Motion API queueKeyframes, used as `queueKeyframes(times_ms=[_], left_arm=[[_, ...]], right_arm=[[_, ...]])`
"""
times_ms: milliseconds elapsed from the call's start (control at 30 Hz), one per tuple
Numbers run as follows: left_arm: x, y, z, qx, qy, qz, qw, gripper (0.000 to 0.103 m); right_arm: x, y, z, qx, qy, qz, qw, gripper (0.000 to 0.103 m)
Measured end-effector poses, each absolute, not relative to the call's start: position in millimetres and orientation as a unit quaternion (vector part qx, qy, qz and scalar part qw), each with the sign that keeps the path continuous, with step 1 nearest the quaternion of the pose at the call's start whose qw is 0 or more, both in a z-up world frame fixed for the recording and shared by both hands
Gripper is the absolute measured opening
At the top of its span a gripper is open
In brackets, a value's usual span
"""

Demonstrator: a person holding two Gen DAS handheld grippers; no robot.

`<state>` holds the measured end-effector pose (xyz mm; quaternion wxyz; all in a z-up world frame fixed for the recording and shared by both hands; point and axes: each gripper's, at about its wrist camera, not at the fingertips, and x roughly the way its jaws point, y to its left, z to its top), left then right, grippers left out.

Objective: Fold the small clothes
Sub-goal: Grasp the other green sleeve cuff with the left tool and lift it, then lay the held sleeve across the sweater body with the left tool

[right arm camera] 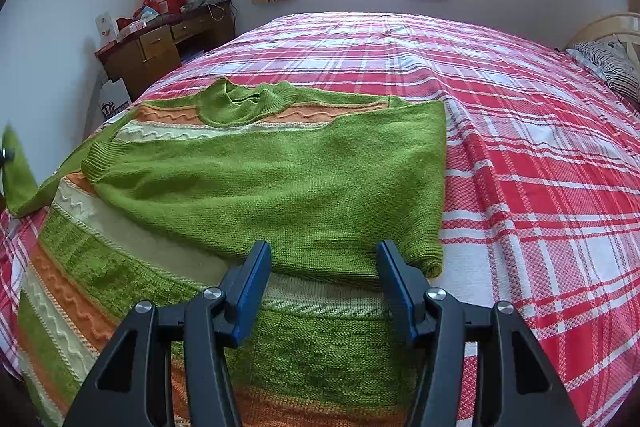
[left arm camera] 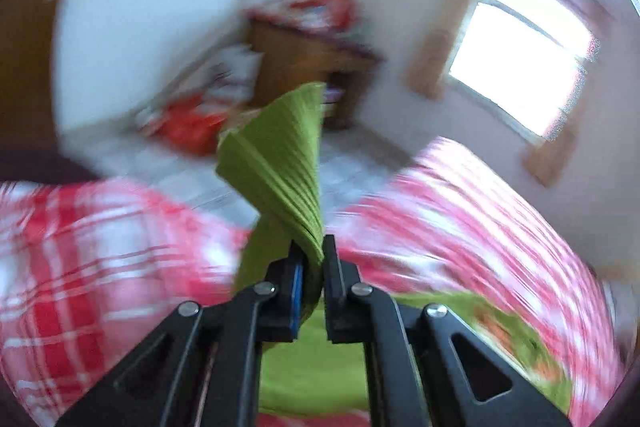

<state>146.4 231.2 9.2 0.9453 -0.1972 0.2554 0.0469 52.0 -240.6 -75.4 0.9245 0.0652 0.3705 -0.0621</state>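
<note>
The green striped sweater (right arm camera: pixel 256 179) was found spread on the plaid bed (right arm camera: pixel 520 147), filling the centre and lower left of the right wrist view. One sleeve and side were already folded across the body. The left hand-held gripper (left arm camera: pixel 313 255) was clamped on the other sleeve's ribbed cuff (left arm camera: pixel 280 163), lifted at frame centre. The right hand-held gripper (right arm camera: pixel 324 259) was spread apart, empty, over the hem. Remaining folds were judged outstanding.
</note>
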Motion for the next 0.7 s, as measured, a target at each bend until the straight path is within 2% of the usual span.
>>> queueKeyframes(times_ms=[167, 300, 467, 700], left_arm=[[126, 103, 31, -0.104, 0.237, -0.103, 0.96, 0.008], [120, 20, 7, -0.062, 0.267, -0.164, 0.947, 0.008], [121, -30, -28, -0.03, 0.322, -0.183, 0.928, 0.008], [120, -51, -59, 0.01, 0.375, -0.173, 0.911, 0.008]], right_arm=[[51, -240, -74, 0.067, 0.368, -0.062, 0.925, 0.056], [51, -241, -74, 0.069, 0.366, -0.061, 0.926, 0.056], [49, -243, -74, 0.076, 0.363, -0.058, 0.927, 0.056], [48, -246, -74, 0.084, 0.36, -0.054, 0.928, 0.056]])
